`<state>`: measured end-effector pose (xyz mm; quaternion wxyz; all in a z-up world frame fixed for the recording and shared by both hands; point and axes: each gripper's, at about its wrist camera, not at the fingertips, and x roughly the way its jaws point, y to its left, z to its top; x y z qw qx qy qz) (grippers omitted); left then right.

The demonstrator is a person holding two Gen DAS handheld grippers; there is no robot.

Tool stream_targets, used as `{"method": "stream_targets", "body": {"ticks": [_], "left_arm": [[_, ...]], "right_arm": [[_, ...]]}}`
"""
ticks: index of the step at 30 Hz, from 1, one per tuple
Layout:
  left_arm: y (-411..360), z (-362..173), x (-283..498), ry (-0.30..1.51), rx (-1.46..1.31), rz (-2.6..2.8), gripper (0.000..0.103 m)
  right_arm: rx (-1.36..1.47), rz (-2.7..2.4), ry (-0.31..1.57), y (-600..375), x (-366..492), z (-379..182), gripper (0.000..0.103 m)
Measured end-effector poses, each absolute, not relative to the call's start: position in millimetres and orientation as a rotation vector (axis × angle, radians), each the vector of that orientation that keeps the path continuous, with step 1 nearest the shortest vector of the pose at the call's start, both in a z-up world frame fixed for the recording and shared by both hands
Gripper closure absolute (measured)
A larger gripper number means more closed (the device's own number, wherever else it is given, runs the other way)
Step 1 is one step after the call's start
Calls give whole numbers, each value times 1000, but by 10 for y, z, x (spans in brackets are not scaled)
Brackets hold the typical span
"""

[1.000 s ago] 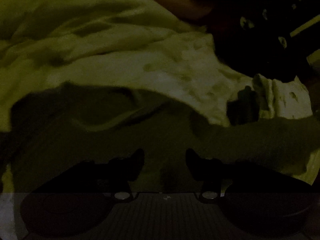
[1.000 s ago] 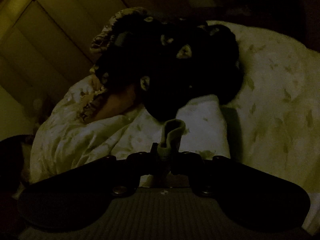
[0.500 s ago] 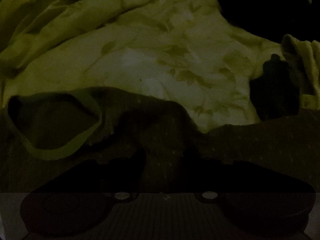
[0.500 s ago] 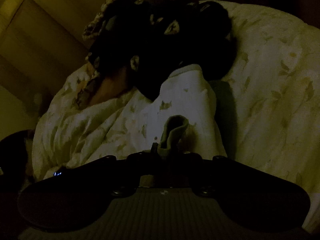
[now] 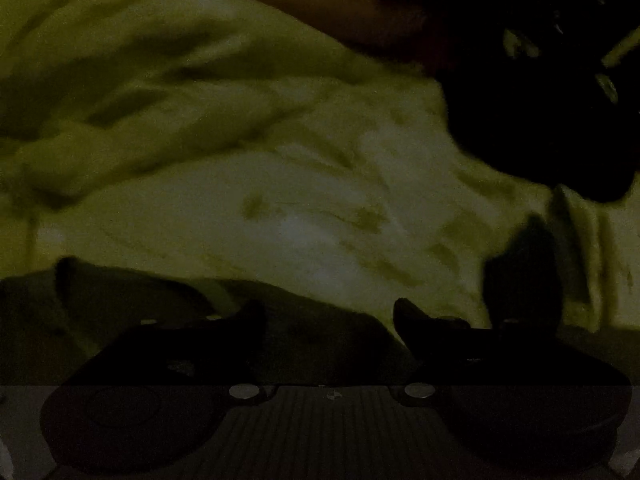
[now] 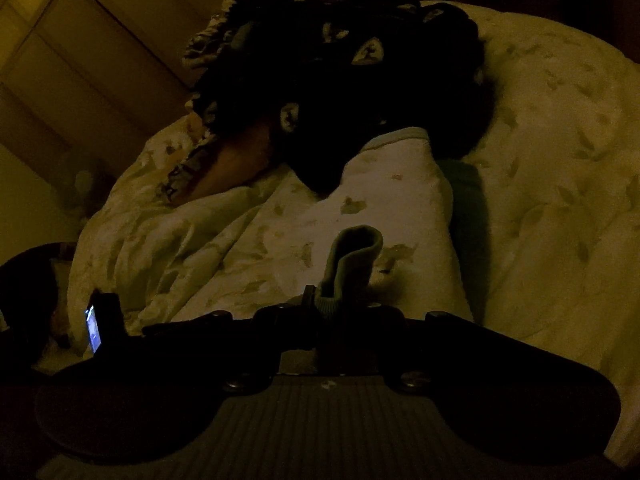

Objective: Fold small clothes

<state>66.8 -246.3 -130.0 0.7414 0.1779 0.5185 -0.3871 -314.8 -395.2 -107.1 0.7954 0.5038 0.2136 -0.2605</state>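
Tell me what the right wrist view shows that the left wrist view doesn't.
Right wrist only: the right gripper shut on a small ribbed greyish cuff of cloth, a heap of dark patterned clothes, and a pale wall.

Left wrist only: the left gripper, jaws open with nothing between them, over a dark flat garment.

Both: the pale leaf-print bedcover, in very dim light.

- No readable text, labels, brands or numbers in either view; too dark.
- Small lit screen (image 6: 93, 326) at the left edge of the right wrist view: glows blue-white, content illegible.
- Pale marks on the dark cloth pile (image 6: 366, 54): printed shapes, not lettering.
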Motion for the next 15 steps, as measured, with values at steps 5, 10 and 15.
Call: {"method": "stream_targets", "body": {"ticks": [5,10,15], "left_arm": [[-1883,-1002,960,1100,290,-754,0],[-909,-799,1137,1064,294,-565,0],[39,-743,1138,1087,310,-416,0]], "right_arm": [[1054,-484,436,-3836,-2895,-898,90],[1095,-349,360,-3658,-2342,-727,90],[1017,-225,374,-3234,-1516,-512,90]]}}
